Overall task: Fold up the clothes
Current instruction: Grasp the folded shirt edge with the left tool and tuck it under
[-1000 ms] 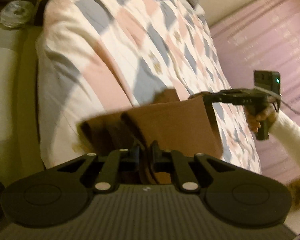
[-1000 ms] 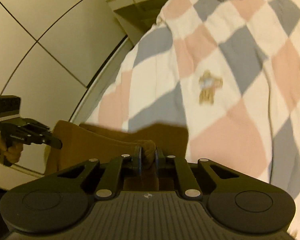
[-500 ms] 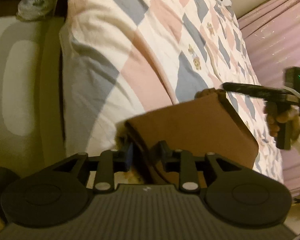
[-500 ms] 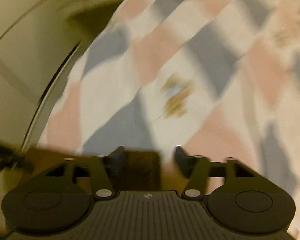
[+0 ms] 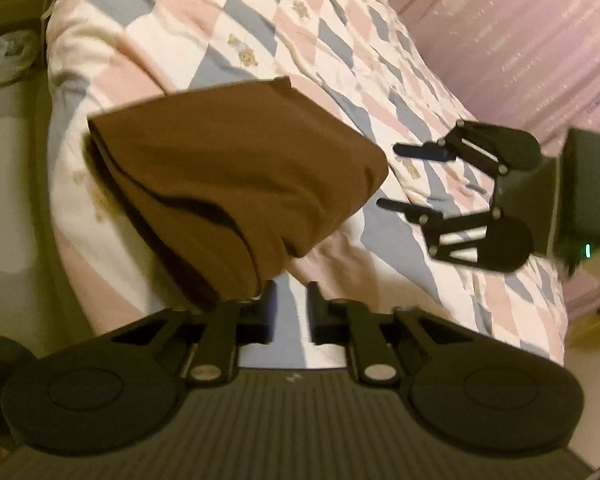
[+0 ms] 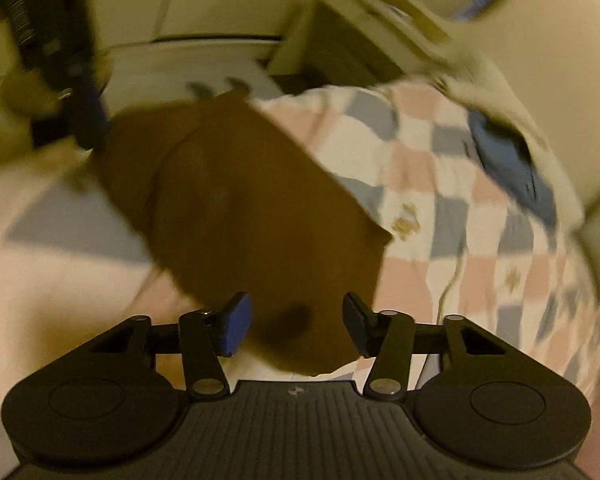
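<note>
**Letting Go: Folded Brown Garment Left on the Quilt as Both Grippers Hang Clear**

Hovering over a bed, two hand-held grippers flank a folded brown garment point(image 5: 236, 176) that lies on the checked quilt point(image 5: 260, 20), close to the quilt's edge on the floor side. The left gripper point(image 5: 290, 312) sits just beside the garment's near corner; its jaws are closing to a narrow gap with only quilt showing between them, no cloth caught. The right gripper point(image 5: 394, 176), seen from the left wrist view, stands apart from the garment's far side, its jaws parted and closing on nothing; in its own view the garment point(image 6: 240, 208) lies beyond the fingertips point(image 6: 236, 320), untouched.

The fold looks loose, by this reading. One dark seam gapes along the garment's near edge and the layers bulge there, so the bundle could slump open on the soft quilt. A closing left gripper so near the corner could snag a layer and drag the stack askew. Lying near the quilt's edge, the garment could also slide toward the floor if nudged. A blue cloth point(image 6: 508, 160) lies farther up the quilt from the garment, well apart.
</note>
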Demonstrator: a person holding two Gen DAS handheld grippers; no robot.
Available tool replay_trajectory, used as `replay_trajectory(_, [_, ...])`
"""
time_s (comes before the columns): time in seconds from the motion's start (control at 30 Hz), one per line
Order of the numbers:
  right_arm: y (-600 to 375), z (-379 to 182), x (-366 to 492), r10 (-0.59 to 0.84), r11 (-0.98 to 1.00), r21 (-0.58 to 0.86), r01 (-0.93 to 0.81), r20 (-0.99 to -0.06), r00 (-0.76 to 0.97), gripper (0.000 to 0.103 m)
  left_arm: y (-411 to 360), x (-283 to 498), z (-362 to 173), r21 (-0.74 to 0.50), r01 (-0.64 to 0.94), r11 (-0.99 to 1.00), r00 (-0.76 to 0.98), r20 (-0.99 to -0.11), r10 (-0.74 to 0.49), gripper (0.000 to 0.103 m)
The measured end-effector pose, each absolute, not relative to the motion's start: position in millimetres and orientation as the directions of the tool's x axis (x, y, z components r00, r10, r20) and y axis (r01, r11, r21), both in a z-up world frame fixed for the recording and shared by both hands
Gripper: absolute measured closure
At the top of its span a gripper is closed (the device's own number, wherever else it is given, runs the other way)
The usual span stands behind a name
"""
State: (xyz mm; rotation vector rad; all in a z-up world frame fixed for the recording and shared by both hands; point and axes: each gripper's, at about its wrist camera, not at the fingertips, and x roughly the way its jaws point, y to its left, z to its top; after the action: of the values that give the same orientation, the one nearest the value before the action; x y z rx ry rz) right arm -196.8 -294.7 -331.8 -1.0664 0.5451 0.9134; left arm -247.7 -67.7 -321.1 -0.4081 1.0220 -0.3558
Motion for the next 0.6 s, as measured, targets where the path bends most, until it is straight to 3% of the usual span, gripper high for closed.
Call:
replay_trajectory(0.2, [-296, -359, -200, 0.396, 0.123, -0.594, -0.795, -0.705, 0.588, 0.057, -78, -253, -351, -0.439, 0.002, 0.898, 0.517, -0.769, -0.377, 0.095])
replay_trajectory(0.43, [-302, -390, -200, 0.422, -0.007, -0.666, -0.746, -0.678, 0.602, 0.049, -86, -249, -360, -0.428, 0.008, 0.904, 0.535, -0.762, -0.365, 0.095])
replay_trajectory(0.53, [-303, -399, -199, 0.430, -0.035, -0.691, -0.722, -0.662, 0.614, 0.050, -94, -246, -363, -0.419, 0.055, 0.906, 0.537, -0.753, -0.381, 0.103])
replay_trajectory(0.6, [-303, -403, -197, 0.434, -0.052, -0.701, -0.712, -0.658, 0.616, 0.064, -101, -245, -361, -0.367, 0.124, 0.922, 0.526, -0.764, -0.374, 0.103])
